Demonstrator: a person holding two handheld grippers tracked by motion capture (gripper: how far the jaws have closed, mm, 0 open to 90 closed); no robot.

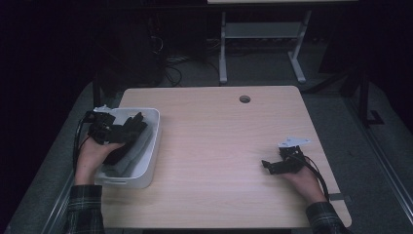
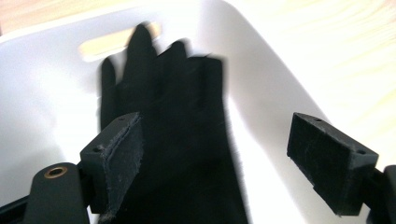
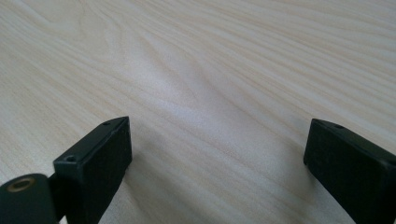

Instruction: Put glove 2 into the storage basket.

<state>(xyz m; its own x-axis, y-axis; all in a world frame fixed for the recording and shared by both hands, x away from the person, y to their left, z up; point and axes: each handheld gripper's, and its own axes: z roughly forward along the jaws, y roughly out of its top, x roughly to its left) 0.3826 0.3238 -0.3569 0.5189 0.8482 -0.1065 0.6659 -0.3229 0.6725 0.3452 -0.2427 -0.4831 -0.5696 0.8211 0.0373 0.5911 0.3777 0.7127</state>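
Black fabric, a glove, lies inside the white bin at about nine o'clock on the wooden table, on top of grey cloth, and the left gripper hangs over it with its jaws spread wide, one pad beside the glove and neither pressing on it. Judging by that, the glove looks delivered into the bin and let go, so the putting-away seems done for this piece. Over bare wood at four o'clock, the right gripper waits with jaws parted and nothing between them.
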